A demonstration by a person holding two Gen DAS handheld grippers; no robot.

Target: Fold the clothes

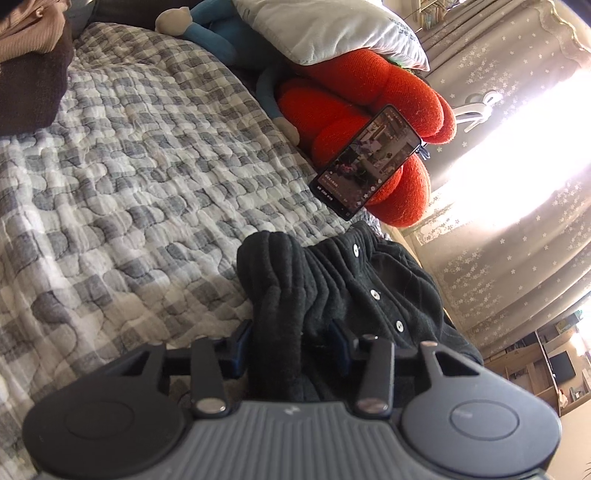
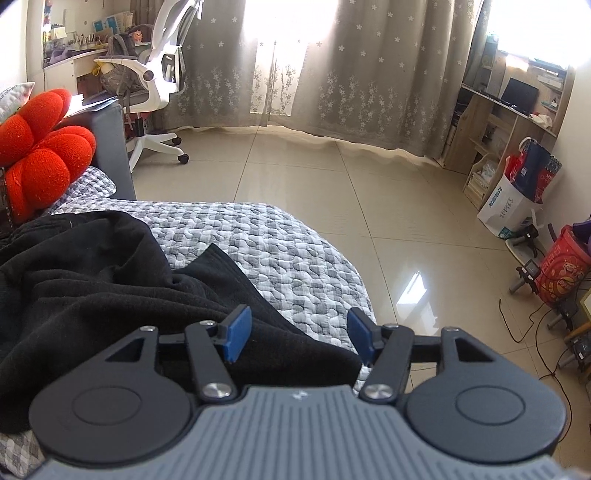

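Observation:
A black garment with an elastic waistband and white snap buttons (image 1: 343, 280) lies bunched on a grey checked quilt (image 1: 129, 166). My left gripper (image 1: 291, 345) is closed on a thick fold of its waistband, the cloth filling the gap between the blue pads. In the right wrist view the same black garment (image 2: 92, 280) spreads over the quilt (image 2: 280, 251) near the bed's corner. My right gripper (image 2: 299, 338) is open just above the garment's lower edge, with cloth lying under and between the blue pads (image 2: 236, 334).
A phone (image 1: 365, 162) leans on a red flower cushion (image 1: 369, 110) beside a white pillow (image 1: 325, 29) and blue plush toy. Brown clothes (image 1: 29, 55) lie at far left. Beyond the bed edge are tiled floor (image 2: 332, 192), an office chair (image 2: 159, 81), curtains, shelves and bags (image 2: 517, 192).

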